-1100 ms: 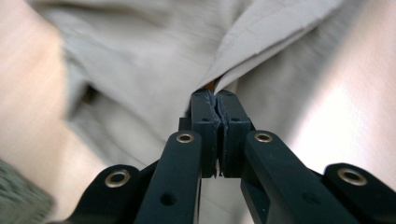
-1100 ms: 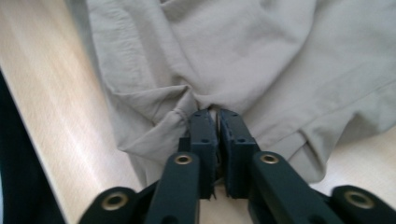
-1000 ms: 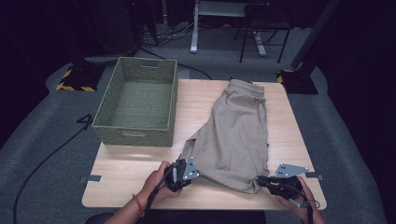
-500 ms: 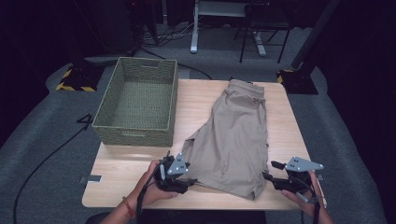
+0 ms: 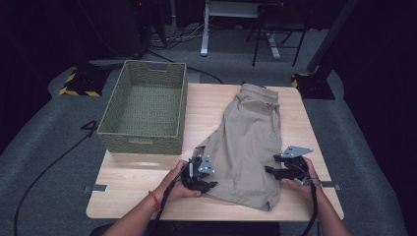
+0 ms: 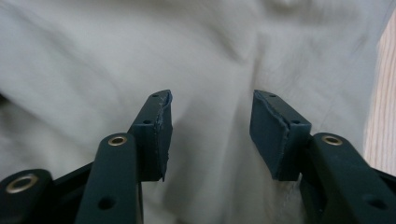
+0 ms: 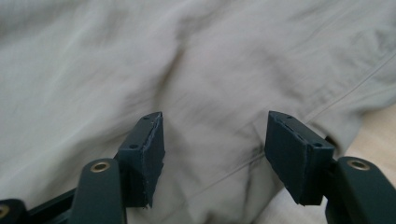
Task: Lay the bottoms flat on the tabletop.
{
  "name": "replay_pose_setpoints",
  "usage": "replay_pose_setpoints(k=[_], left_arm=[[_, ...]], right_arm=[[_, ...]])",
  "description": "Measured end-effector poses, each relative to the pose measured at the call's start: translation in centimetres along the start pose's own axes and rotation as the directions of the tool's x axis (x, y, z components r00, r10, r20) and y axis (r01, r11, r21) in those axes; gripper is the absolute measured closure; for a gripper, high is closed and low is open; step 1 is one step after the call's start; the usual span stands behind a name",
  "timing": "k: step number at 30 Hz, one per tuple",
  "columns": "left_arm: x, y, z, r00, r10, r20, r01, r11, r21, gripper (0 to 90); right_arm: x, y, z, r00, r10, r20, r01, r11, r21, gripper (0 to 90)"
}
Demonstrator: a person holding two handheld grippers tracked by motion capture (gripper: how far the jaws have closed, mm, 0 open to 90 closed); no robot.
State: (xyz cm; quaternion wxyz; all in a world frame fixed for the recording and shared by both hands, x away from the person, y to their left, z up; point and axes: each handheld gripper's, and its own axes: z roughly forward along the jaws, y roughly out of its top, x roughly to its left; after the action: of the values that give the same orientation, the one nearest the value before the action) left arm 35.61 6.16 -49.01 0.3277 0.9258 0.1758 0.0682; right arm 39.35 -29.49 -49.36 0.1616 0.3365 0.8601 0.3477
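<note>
Two tools sit at the near end of a pair of khaki shorts [image 5: 248, 142], which lie flat on the wooden desk [image 5: 142, 189] with the waistband at the far end and the leg hems toward you. A woven basket [image 5: 145, 110] stands on the desk to the left of the shorts, just beside them, and it looks empty.

Your left tool [image 5: 202, 178] rests at the left leg hem of the shorts; your right tool [image 5: 275, 171] sits at the right edge of the shorts. In the left gripper view the left tool [image 6: 210, 133] has its jaws apart over bare cloth, having just narrowed a little, with nothing pinched between the pads. In the right gripper view the right tool [image 7: 215, 156] has just been opening, and its jaws stand apart above the fabric near a seam, gripping nothing.

Risk from here: if you close while the pads only skim the top layer, you will likely lift a single ply and the shorts will bunch rather than fold. Closing one side before the other could drag the shorts askew toward the basket.
</note>
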Motion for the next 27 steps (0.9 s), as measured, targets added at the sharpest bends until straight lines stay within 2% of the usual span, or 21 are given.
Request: replay_pose_setpoints(k=[1,4,8,9,13,16,17,19,21,23,24,27], left_arm=[[-0.4,-0.3,0.0,0.9997,-0.006,0.023,0.007,0.9997,-0.025,51.7],[-1.3,-0.7,-0.3,0.9999,-0.013,0.01,0.014,0.9995,-0.029,53.2],[-3.1,-1.8,-0.8,0.9993,-0.033,0.017,0.034,0.9972,-0.066,54.5],[-3.7,-2.1,-1.1,0.9989,-0.03,0.035,0.032,0.9976,-0.062,55.5],[-6.3,-2.8,-1.9,0.9989,0.002,0.047,0.0,0.9993,-0.038,54.1],[-7.2,-3.0,-2.3,0.9977,0.008,0.067,-0.006,0.9997,-0.025,49.8],[-7.2,-2.9,-2.6,0.9978,0.024,0.062,-0.023,0.9996,-0.018,46.3],[-6.8,-2.6,-3.2,0.9993,0.014,0.036,-0.013,0.9994,-0.031,41.4],[-6.0,-2.0,-4.0,1.0,0.007,-0.005,-0.007,0.9978,-0.066,37.7],[-4.7,-1.2,-4.5,0.9987,0.006,-0.05,-0.01,0.9962,-0.086,35.7],[-4.1,-0.9,-4.6,0.9978,0.013,-0.065,-0.018,0.996,-0.088,34.2],[-2.5,-0.1,-3.9,0.9972,0.012,-0.074,-0.018,0.9961,-0.086,35.2]], right_arm=[[0.1,-0.2,0.0,1.0,-0.001,-0.005,0.002,1.0,0.005,37.4],[0.5,-0.8,-0.5,0.9998,0.012,-0.015,-0.012,1.0,-0.009,38.0],[1.3,-1.5,-1.1,0.9995,0.002,-0.032,-0.003,1.0,-0.013,38.0],[1.5,-1.6,-1.3,0.9994,-0.002,-0.034,0.002,1.0,-0.008,38.0],[2.4,-2.1,-2.2,0.9982,-0.022,-0.056,0.023,1.0,0.019,38.0],[2.9,-2.4,-2.8,0.9963,-0.042,-0.075,0.045,0.998,0.039,37.9],[3.0,-2.4,-2.9,0.9961,-0.051,-0.072,0.054,0.998,0.042,37.5],[2.9,-2.1,-3.2,0.9969,-0.064,-0.045,0.066,0.997,0.036,37.4],[2.3,-1.5,-3.6,0.9986,-0.042,-0.033,0.042,0.999,0.003,37.9],[1.7,-0.8,-3.9,0.9997,-0.025,0.005,0.025,0.999,-0.024,37.9],[0.9,0.0,-4.1,0.9994,-0.017,0.031,0.019,0.998,-0.055,38.1],[-0.9,1.8,-4.0,0.9941,0.014,0.107,-0.003,0.995,-0.103,41.4]])
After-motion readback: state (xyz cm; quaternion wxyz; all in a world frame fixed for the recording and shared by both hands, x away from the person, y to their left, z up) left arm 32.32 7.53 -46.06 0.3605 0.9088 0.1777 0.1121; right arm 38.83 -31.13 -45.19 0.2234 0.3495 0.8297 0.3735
